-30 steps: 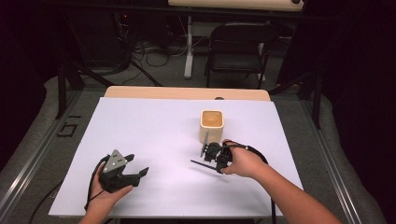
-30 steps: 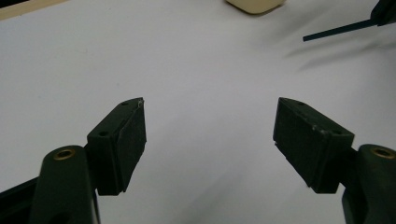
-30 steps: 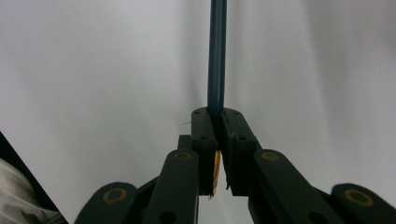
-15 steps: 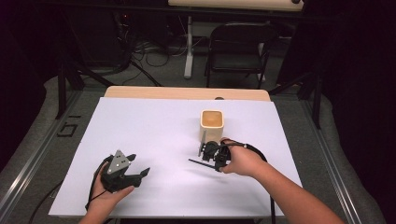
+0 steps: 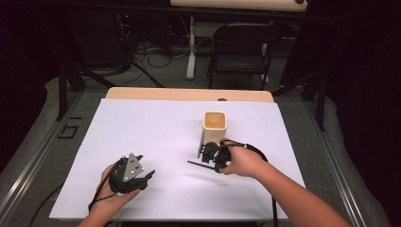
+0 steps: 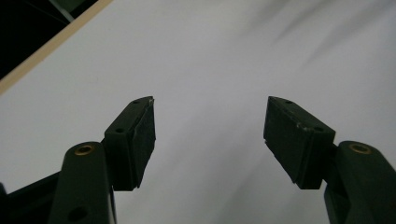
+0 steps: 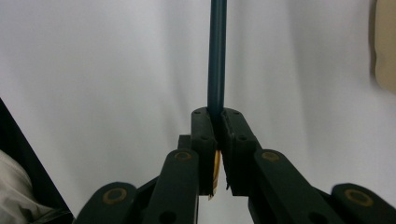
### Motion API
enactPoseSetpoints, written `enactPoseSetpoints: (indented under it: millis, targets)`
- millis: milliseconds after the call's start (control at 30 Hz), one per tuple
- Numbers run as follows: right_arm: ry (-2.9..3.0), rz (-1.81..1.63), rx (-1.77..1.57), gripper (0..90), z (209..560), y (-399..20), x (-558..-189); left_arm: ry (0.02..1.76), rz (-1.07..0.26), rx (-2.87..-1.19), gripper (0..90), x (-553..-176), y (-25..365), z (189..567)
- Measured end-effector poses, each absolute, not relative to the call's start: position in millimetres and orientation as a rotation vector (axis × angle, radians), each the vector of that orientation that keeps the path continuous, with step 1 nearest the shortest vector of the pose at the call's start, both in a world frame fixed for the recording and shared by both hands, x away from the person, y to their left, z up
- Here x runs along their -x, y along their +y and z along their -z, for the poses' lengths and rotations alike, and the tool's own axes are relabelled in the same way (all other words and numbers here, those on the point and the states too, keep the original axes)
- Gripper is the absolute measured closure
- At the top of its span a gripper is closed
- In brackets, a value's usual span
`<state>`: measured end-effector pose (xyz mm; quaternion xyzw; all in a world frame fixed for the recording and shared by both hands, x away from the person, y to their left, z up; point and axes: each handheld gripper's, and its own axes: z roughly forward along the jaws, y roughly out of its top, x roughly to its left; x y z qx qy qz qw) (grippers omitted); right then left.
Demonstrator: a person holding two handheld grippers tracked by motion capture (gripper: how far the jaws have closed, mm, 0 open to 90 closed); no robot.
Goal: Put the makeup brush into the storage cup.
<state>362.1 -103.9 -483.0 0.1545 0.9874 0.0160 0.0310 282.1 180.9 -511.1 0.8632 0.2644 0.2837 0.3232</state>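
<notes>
- Right gripper view: the right gripper (image 7: 217, 122) is clamped on a dark slim pencil (image 7: 217, 56), which runs straight toward 12 o'clock from the jaws.
- High view: the pencil (image 5: 197, 164) juts toward 9 o'clock, just at 6 o'clock of the tan cup (image 5: 214, 126).
- The left gripper (image 6: 209, 135) has its jaws apart with nothing between them; they have just been closing.

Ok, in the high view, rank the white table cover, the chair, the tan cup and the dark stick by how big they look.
1. white table cover
2. chair, though it stands farther from the camera, so its true size is unsure
3. tan cup
4. dark stick, thin, held in the right gripper
</notes>
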Motion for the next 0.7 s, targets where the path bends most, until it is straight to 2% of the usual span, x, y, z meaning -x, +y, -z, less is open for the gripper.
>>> enactPoseSetpoints:
  millis: [300, 700]
  targets:
    - [3.043, -0.066, -0.455, 84.2, 480.3, -101.3, -360.2, 0.531, -0.801, -2.392, 38.3, -287.1, 157.4, 503.3]
    - [3.033, -0.058, -0.450, 84.2, 475.2, -101.0, -358.5, 0.360, -0.883, -2.461, 43.2, -288.7, 131.5, 504.5]
